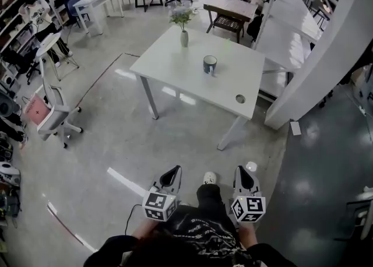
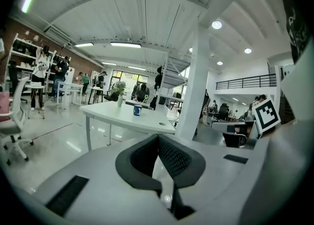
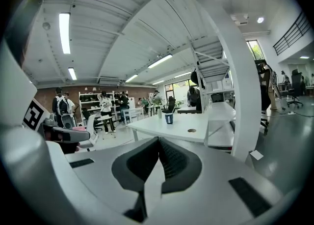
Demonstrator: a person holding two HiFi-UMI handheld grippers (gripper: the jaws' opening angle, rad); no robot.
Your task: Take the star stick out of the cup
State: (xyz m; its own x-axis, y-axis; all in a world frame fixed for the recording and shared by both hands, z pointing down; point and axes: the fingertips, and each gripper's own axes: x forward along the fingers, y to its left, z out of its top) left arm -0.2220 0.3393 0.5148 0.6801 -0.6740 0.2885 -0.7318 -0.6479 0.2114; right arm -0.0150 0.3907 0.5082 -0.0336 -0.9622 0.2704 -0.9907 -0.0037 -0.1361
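Note:
A dark blue cup (image 1: 210, 65) stands on the white table (image 1: 175, 67) several steps ahead of me; it also shows small in the left gripper view (image 2: 138, 110) and the right gripper view (image 3: 169, 118). The star stick is too small to make out in any view. My left gripper (image 1: 173, 171) and right gripper (image 1: 244, 171) are held low near my body, side by side, far from the table. In both gripper views the dark ribbed pads (image 2: 171, 157) (image 3: 171, 160) meet with nothing between them; both grippers, left (image 2: 158, 136) and right (image 3: 158, 139), are shut and empty.
A vase with a plant (image 1: 184, 34) stands at the table's far edge, and a round cable hole (image 1: 240, 99) sits near its right corner. A thick white pillar (image 1: 317, 67) rises right of the table. A white office chair (image 1: 53, 114) stands at left. People and desks fill the back.

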